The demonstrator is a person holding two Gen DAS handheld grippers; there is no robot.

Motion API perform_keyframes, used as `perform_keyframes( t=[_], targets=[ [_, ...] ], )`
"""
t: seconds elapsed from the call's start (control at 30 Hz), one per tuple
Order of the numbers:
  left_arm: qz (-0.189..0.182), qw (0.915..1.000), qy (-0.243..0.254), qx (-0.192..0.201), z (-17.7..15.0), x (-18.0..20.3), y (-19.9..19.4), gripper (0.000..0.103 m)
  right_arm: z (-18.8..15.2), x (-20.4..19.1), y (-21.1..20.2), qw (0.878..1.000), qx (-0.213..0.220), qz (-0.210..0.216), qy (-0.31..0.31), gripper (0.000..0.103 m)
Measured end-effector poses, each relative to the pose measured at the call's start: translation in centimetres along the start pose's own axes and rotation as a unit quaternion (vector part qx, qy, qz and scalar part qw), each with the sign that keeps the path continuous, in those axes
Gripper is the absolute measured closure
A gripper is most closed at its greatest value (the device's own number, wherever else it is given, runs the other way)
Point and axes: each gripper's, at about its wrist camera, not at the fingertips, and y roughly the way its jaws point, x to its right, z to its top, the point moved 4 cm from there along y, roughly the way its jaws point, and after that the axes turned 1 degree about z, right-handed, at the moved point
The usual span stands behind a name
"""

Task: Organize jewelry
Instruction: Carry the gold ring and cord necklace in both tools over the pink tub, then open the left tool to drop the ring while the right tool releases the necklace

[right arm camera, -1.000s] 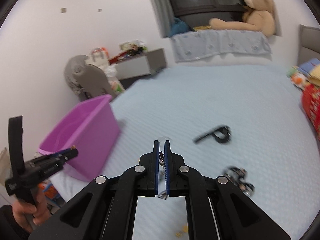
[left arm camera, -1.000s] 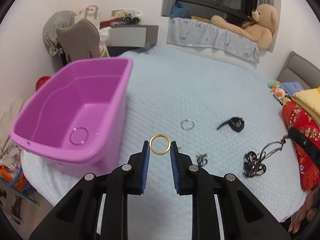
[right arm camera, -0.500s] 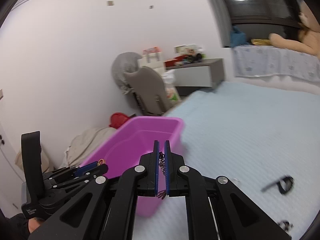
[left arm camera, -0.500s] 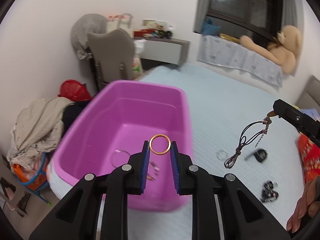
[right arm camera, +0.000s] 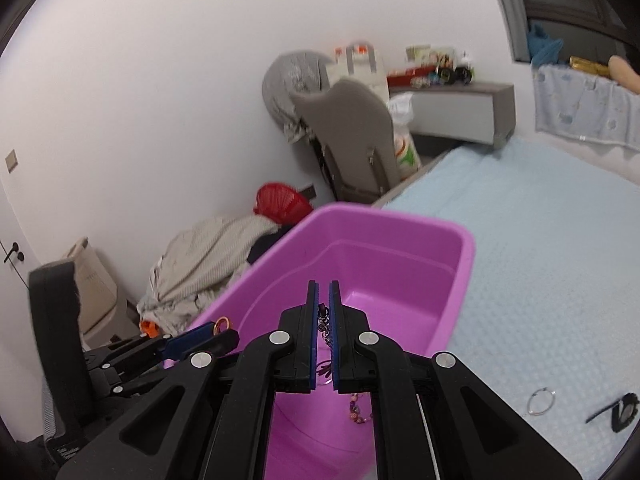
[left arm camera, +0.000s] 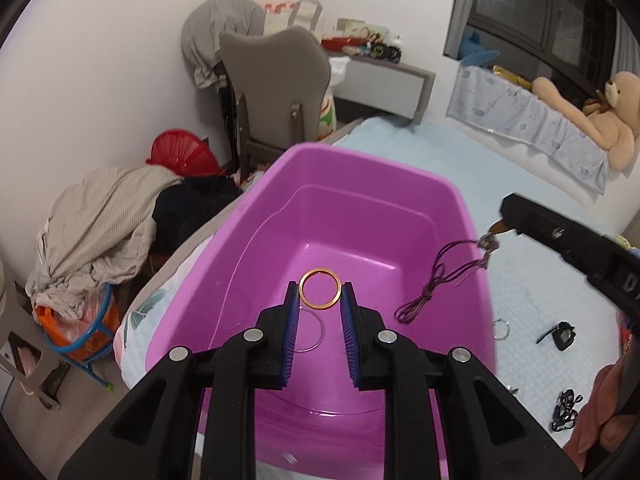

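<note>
Bed (left arm camera: 460,160) blue quilt, pink bin (left arm camera: 360,220) | L jaws pinch gold ring (left arm camera: 320,289) | R jaws pinch necklace (right arm camera: 325,322)

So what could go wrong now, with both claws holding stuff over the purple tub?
1. The gold ring is pinched only by its edges in the left claw, so it might pop out sideways and miss the purple tub.
2. The corded necklace dangling from the right claw hangs right by the tub's rim and could drape over the edge instead of falling inside.
</note>
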Motion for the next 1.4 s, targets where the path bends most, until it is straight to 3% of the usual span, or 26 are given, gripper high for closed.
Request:
perform_keyframes(
  t=[0.37,0.67,0.7,0.73,0.77,0.8,0.83,1.4],
  targets=[
    [0.031,0.998,-0.006,-0.056,-1.3,-0.9,4.2,0.082,-2.4,0.5,7.4,0.994,-0.102,-0.026,0.001,0.098],
    [0.052,0.9961,-0.006,-0.07,-2.1,-1.3,4.8,0.08,-3.6,0.9,9.1,0.99,-0.129,-0.049,-0.007,0.097],
    [0.054,0.9957,-0.009,-0.075,-2.2,-1.5,5.0,0.073,-3.6,1.0,9.2,0.99,-0.13,-0.051,-0.007,0.096],
    [0.056,0.9952,-0.012,-0.079,-2.2,-1.7,5.1,0.066,-3.6,1.0,9.2,0.99,-0.132,-0.053,-0.007,0.087],
    [0.059,0.9948,-0.016,-0.082,-2.2,-1.9,5.1,0.042,-3.6,1.1,9.2,0.99,-0.133,-0.055,-0.006,0.072],
    [0.064,0.9945,-0.023,-0.079,-2.3,-2.2,5.0,0.024,-3.6,1.1,9.2,0.99,-0.133,-0.054,-0.006,0.065],
    [0.066,0.9949,-0.027,-0.072,-2.3,-2.3,4.7,0.022,-3.6,1.1,9.1,0.99,-0.132,-0.053,-0.005,0.058],
    [0.075,0.9949,-0.038,-0.056,-3.0,-2.8,2.5,0.02,-3.7,1.0,7.1,0.991,-0.12,-0.056,0.002,0.05]
  ],
)
